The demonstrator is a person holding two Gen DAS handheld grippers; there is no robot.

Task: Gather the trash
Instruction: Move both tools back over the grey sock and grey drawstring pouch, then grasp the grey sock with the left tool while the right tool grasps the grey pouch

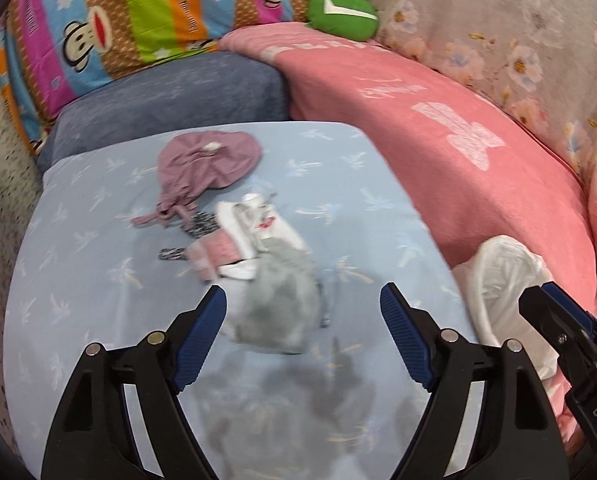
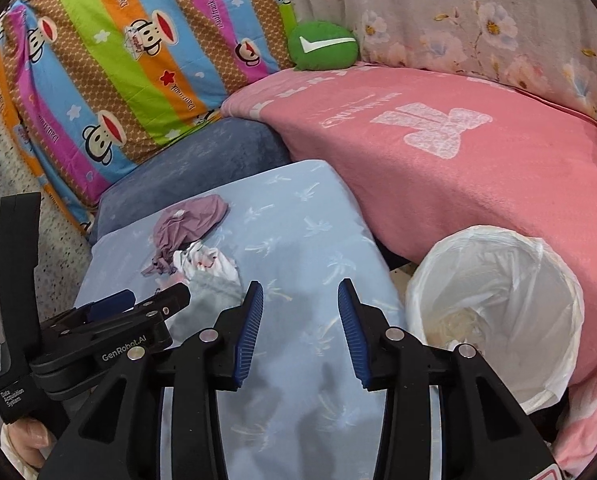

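Left wrist view shows our left tool (image 1: 302, 312) with its jaws wide apart and nothing between them, hanging over a pile of trash (image 1: 254, 248) on the light blue cushion (image 1: 78, 280): a grey crumpled wad, white wrappers with red print, pink and black-and-white scraps, all soft and blurred, lying touching one another. A mauve drawstring pouch (image 1: 206, 164) lies just beside the pile; whether it counts as trash we cannot tell. Our right tool (image 2: 300, 332) stands partly apart, empty too, near the white-lined bin (image 2: 498, 300) beside the cushion. Something pale already lies at the bin's bottom, so we judge that some collecting is done, while the whole pile on the cushion is left to pick up.
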